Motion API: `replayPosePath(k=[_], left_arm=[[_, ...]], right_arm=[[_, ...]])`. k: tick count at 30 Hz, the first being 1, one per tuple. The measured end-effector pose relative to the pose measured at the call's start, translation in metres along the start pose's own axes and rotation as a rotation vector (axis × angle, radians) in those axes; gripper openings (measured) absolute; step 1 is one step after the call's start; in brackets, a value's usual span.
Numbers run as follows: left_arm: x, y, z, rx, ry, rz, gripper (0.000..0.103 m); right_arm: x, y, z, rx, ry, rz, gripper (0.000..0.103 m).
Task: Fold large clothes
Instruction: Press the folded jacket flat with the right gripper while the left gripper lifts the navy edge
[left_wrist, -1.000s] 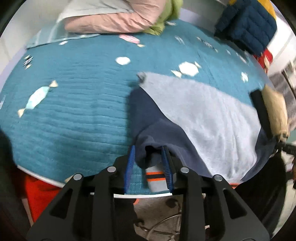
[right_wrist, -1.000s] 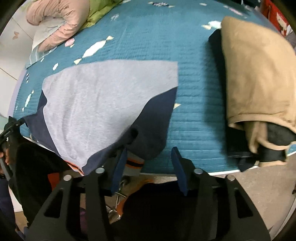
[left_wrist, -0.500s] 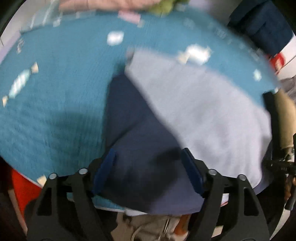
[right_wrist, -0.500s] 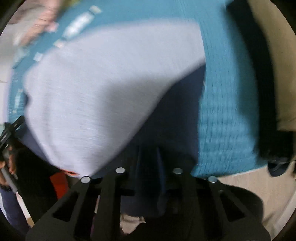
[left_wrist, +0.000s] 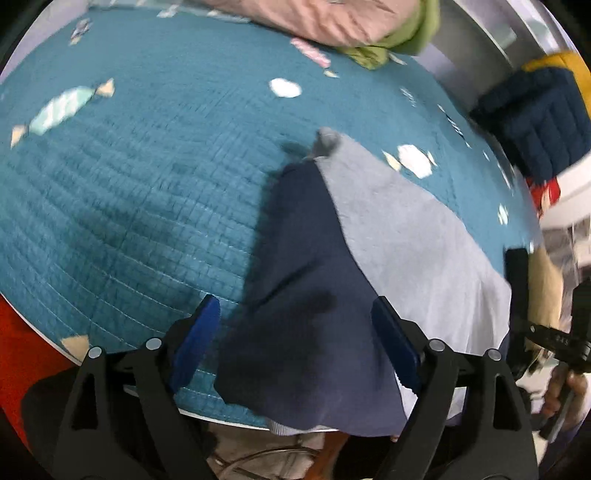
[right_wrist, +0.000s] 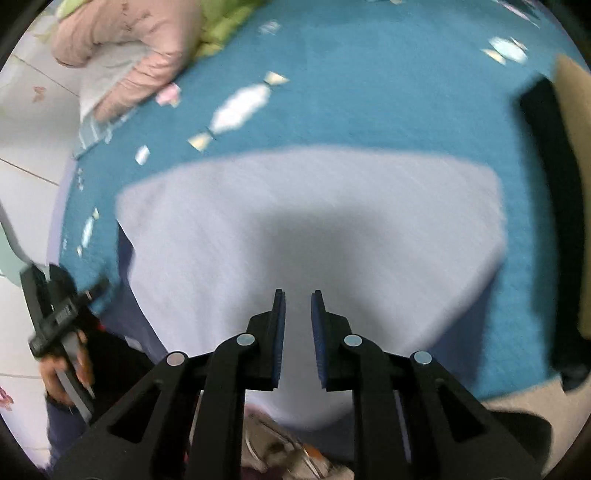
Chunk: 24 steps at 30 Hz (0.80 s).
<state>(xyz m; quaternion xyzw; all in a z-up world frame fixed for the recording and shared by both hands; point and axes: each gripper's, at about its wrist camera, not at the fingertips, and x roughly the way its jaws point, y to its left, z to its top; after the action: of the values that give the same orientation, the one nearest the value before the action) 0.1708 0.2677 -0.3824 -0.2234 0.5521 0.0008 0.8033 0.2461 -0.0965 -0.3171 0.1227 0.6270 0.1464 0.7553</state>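
Observation:
A large grey and navy garment (left_wrist: 413, 236) lies on the teal quilt (left_wrist: 140, 192) at the near bed edge. Its navy sleeve (left_wrist: 306, 295) is folded in over the left side. My left gripper (left_wrist: 295, 343) is wide open, its blue pads on either side of the navy sleeve, holding nothing. In the right wrist view the grey body (right_wrist: 314, 221) lies flat and blurred. My right gripper (right_wrist: 298, 332) hovers over its near edge, jaws nearly closed with a narrow gap, nothing between them.
A pink and green bedding pile (left_wrist: 351, 26) lies at the far edge. A navy and yellow quilted item (left_wrist: 543, 110) sits far right. A tan and black folded pile (right_wrist: 565, 184) lies at the right. The floor shows below the bed edge.
My left gripper opened and let go of the navy sleeve, now laid on the garment. My right gripper closed on the right sleeve, then released it and narrowed; that sleeve is out of sight.

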Motion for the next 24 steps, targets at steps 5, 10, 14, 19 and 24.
replayPosePath(k=[5, 10, 14, 19, 24], left_arm=[[0.021, 0.006, -0.012, -0.037, 0.078, -0.030, 0.085], [0.028, 0.003, -0.023, -0.028, 0.064, -0.043, 0.088], [0.027, 0.006, -0.022, -0.081, 0.094, -0.100, 0.088], [0.027, 0.015, -0.027, -0.127, 0.125, -0.165, 0.088], [0.028, 0.021, -0.028, -0.166, 0.120, -0.183, 0.089]], right_arm=[[0.044, 0.020, 0.030, 0.075, -0.026, 0.009, 0.000], [0.084, 0.022, 0.043, 0.114, 0.023, -0.003, 0.000], [0.106, 0.003, 0.041, 0.195, 0.063, 0.026, 0.000], [0.069, 0.017, 0.020, 0.123, 0.113, 0.010, 0.000], [0.067, 0.016, -0.033, 0.087, 0.183, -0.012, 0.000]])
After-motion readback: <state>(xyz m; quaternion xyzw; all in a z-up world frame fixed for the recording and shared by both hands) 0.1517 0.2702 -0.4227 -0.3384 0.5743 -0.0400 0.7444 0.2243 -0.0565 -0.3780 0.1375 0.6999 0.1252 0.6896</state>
